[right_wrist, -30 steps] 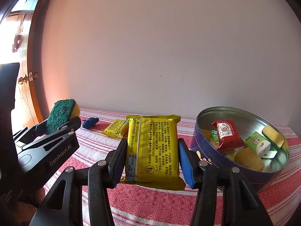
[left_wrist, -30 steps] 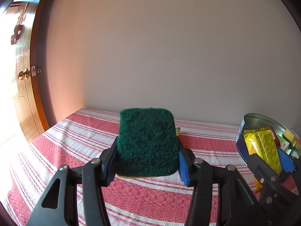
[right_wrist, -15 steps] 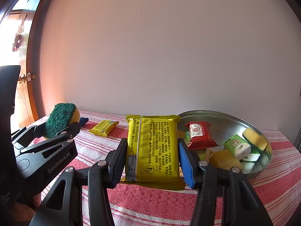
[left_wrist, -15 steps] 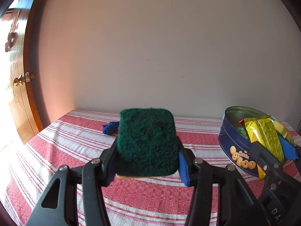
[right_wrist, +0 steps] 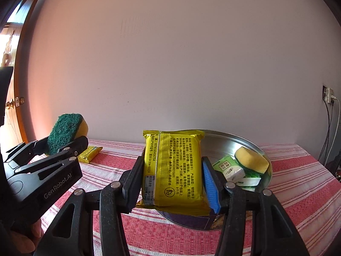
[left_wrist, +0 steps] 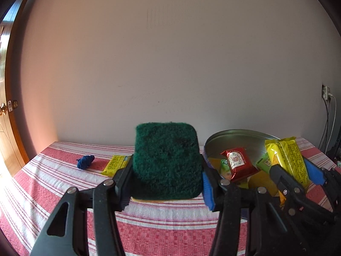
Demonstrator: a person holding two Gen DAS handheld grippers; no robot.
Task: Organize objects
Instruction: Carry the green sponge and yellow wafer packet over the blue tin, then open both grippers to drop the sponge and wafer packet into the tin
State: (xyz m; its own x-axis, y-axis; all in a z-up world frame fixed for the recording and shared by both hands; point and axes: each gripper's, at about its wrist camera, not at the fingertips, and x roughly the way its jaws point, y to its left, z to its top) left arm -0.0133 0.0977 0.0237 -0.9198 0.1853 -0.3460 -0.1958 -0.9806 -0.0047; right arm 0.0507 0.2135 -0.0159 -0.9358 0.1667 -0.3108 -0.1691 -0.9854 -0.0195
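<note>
Left tool (left_wrist: 167,183) clamped tight on the green scouring sponge (left_wrist: 167,160), scrubby face up, yellow foam edge peeking out underneath, carried above the red-and-white striped bench (left_wrist: 149,234). Seen from the right wrist view as well: same sponge (right_wrist: 66,133) raised at far left, pinched between the black fingers (right_wrist: 66,149), yellow side showing behind. Right tool (right_wrist: 171,183) squeezed onto the big yellow snack packet (right_wrist: 172,168), held upright with printed back facing the camera, hanging over the near rim of the round metal tin (right_wrist: 234,140). Same packet (left_wrist: 287,160) visible at the right of the left wrist view, tilted above the tin (left_wrist: 234,133). Inside the tin: red wrapped snack (left_wrist: 237,163) leaning toward the left wall, green-and-white carton (right_wrist: 229,167) lying near the middle, another yellow sponge (right_wrist: 251,160) resting just beside and partly over it at the right. Out on the bench, left of the tin and well apart from it: small yellow packet (left_wrist: 116,163) lying flat, half hidden behind the left tool's finger; farther left again, dark blue knotted bundle (left_wrist: 85,162) alone on a red stripe. Plain pale wall behind, wooden door (left_wrist: 6,140) at far left, wall socket with cables (right_wrist: 329,98) at far right.
</note>
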